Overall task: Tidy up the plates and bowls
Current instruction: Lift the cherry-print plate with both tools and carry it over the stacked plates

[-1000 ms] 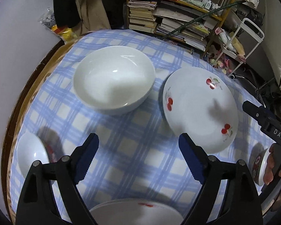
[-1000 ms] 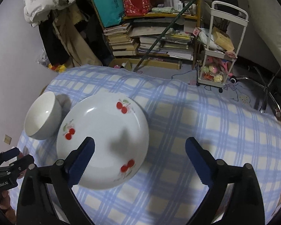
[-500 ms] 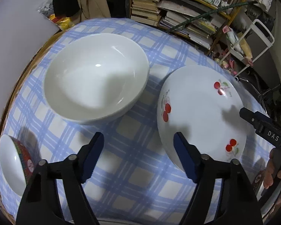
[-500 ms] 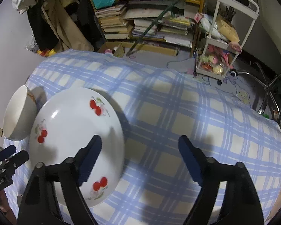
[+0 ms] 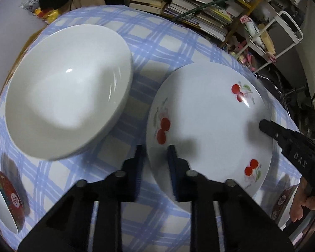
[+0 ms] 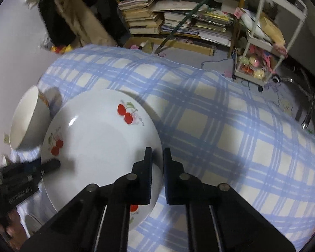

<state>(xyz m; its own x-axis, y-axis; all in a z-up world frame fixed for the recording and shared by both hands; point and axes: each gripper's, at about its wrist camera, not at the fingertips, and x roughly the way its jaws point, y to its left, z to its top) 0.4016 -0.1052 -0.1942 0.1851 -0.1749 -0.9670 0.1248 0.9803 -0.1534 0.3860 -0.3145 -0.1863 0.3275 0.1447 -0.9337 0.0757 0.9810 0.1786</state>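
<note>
The table carries a blue-checked cloth [image 6: 220,138]. On it the cherry plate [image 5: 210,126] lies flat, face up, between the 2 grippers, with its left rim just beside the big white bowl [image 5: 67,96], which stands upright nearer the table's left edge. A narrow strip of cloth shows between them. A red-patterned bowl [image 5: 4,195] sits at the near left edge, cut off by the frame, and another small patterned bowl [image 5: 283,203] sits at the near right, partly behind the person's hand [image 5: 304,203]. Past the far edge of the table stand stacked books [image 6: 178,21] on shelves and a white trolley [image 6: 266,48]; none of these lies across the plate.

The plate is round, so it has no long axis; its 3 cherry prints sit around the rim.

The left gripper [image 5: 155,153] points steeply down at the plate's near left rim. Its jaws have just been closing and now straddle that rim, 1 finger outside over the cloth and 1 inside over the plate, with the rim pinched between them. The right gripper [image 6: 157,155] also points steeply down, on the opposite rim, and its jaws have likewise just been closing; they stand nearly together with the plate's edge clamped between them, 1 finger over the plate and 1 over the cloth. In the left view, the right gripper's black body reaches in over the plate's right rim, with the hand holding it below.
</note>
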